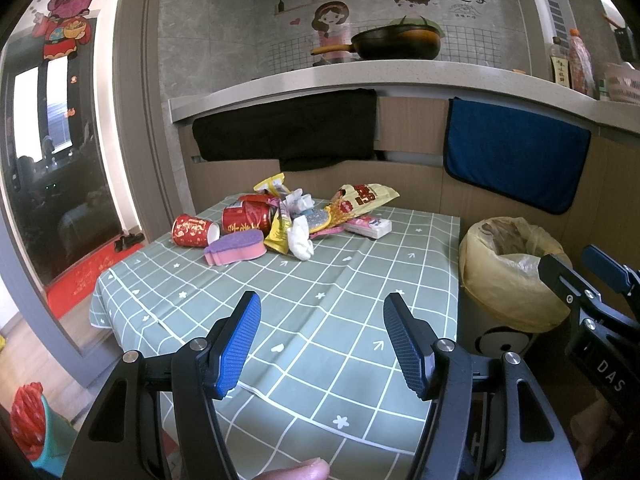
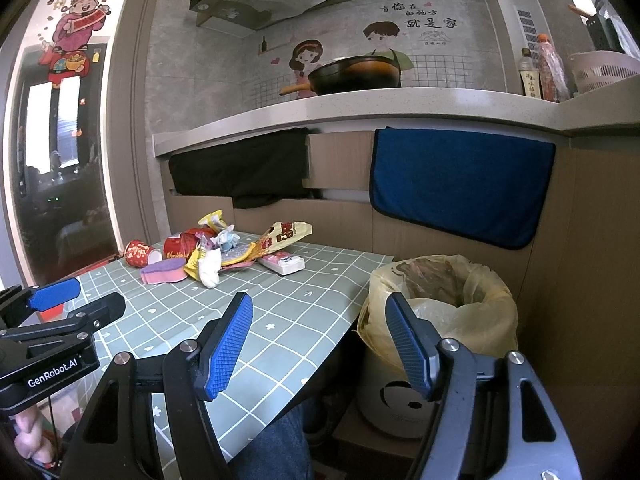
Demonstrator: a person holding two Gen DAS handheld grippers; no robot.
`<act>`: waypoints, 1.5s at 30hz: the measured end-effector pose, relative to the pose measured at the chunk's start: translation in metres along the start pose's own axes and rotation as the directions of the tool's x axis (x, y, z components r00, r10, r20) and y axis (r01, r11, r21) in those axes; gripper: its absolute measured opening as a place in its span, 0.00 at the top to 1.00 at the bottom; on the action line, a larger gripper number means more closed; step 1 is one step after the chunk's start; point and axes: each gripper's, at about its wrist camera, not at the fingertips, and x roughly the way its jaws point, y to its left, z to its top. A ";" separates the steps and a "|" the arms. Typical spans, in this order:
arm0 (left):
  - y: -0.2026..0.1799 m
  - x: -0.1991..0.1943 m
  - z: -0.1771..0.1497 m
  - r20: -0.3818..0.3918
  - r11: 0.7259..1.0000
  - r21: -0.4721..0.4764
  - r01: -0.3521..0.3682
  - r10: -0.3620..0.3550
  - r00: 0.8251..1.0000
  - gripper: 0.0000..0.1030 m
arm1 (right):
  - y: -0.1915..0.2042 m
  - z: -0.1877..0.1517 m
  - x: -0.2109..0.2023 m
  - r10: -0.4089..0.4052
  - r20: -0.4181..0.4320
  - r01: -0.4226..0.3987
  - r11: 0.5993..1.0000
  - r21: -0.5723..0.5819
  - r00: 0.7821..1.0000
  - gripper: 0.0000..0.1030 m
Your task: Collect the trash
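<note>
Hovering wide open and empty, the left tool (image 1: 322,344) and right tool (image 2: 320,346) face the trash pile (image 1: 288,216) at the counter's (image 1: 280,320) far-left corner, left nearer.

Left gripper (image 1: 322,344): jaws spread wide, nothing between them, angled slightly downward. Right gripper (image 2: 320,346): likewise wide apart and empty, positioned just beside the left.
</note>
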 end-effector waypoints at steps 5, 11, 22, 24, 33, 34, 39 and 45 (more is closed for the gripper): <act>-0.001 0.000 0.000 0.000 1.000 -0.001 0.000 0.000 1.000 0.38 | 0.000 -0.001 0.000 0.000 -0.002 0.000 1.000 0.000 1.000 0.35; -0.001 0.000 0.000 -0.001 1.000 0.000 0.000 0.000 1.000 0.38 | 0.000 -0.001 0.000 -0.001 -0.005 0.001 1.000 0.000 1.000 0.35; -0.002 0.008 -0.010 -0.024 1.000 -0.017 0.008 -0.009 1.000 0.38 | 0.000 -0.002 0.003 0.001 -0.014 -0.001 1.000 -0.008 1.000 0.35; 0.004 0.013 -0.007 -0.031 0.999 -0.036 0.038 -0.039 0.999 0.38 | 0.000 0.000 0.006 -0.001 -0.013 0.000 1.000 -0.015 1.000 0.35; 0.041 0.063 0.015 -0.040 0.994 -0.066 0.091 -0.093 0.995 0.39 | -0.005 0.023 0.053 0.019 -0.030 -0.020 1.000 -0.012 0.999 0.35; 0.046 0.070 0.017 -0.042 0.994 -0.068 0.083 -0.086 0.995 0.40 | -0.004 0.025 0.059 0.021 -0.034 -0.022 1.000 -0.007 0.999 0.35; 0.083 0.110 0.027 -0.085 0.991 -0.127 0.037 -0.049 0.995 0.43 | 0.001 0.030 0.096 0.024 -0.061 -0.025 1.000 -0.006 0.998 0.35; 0.114 0.147 0.037 -0.098 0.987 -0.162 0.013 -0.029 0.995 0.43 | 0.014 0.035 0.132 0.021 -0.089 -0.024 0.999 -0.032 0.996 0.36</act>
